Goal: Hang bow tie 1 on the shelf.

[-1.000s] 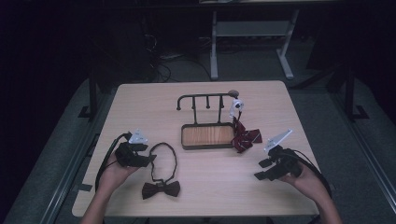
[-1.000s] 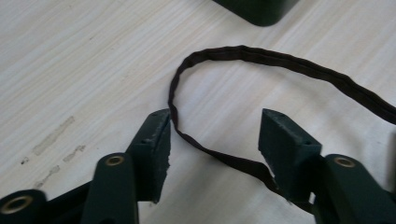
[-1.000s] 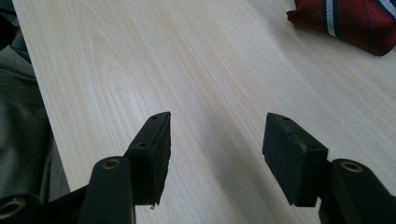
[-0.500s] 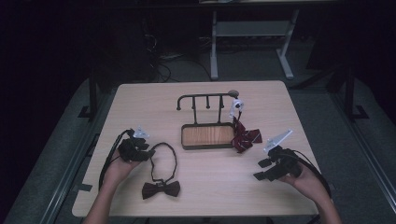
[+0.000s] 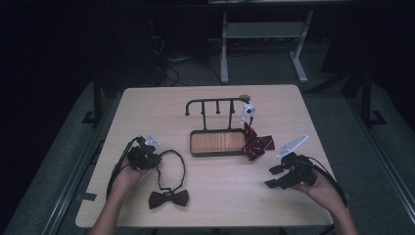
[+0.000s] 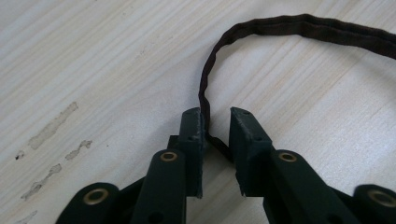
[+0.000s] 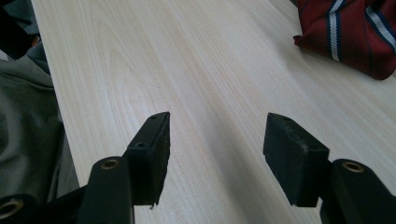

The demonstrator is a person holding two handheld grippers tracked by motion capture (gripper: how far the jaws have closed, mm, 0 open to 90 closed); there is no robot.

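A dark brown bow tie (image 5: pixel 168 198) lies near the table's front left, and its thin strap (image 5: pixel 182 165) loops up toward my left gripper (image 5: pixel 149 157). In the left gripper view the strap (image 6: pixel 280 25) runs down between the jaws of the left gripper (image 6: pixel 215 116). It rests against one jaw, and a narrow gap is left beside it. My right gripper (image 5: pixel 272 177) rests at the front right. In its own view the right gripper (image 7: pixel 217 133) is wide open over bare wood. A red striped tie (image 7: pixel 355 32) lies beyond it.
A black hanger rack (image 5: pixel 215 103) on a wooden-bottomed tray (image 5: pixel 218 142) stands at the table's centre. The red striped tie (image 5: pixel 255 144) hangs at the rack's right end under a white clip (image 5: pixel 248 110). The table edge and grey floor lie close behind the right gripper.
My left gripper has edged slightly toward the strap loop. The right gripper and both ties have stayed put.
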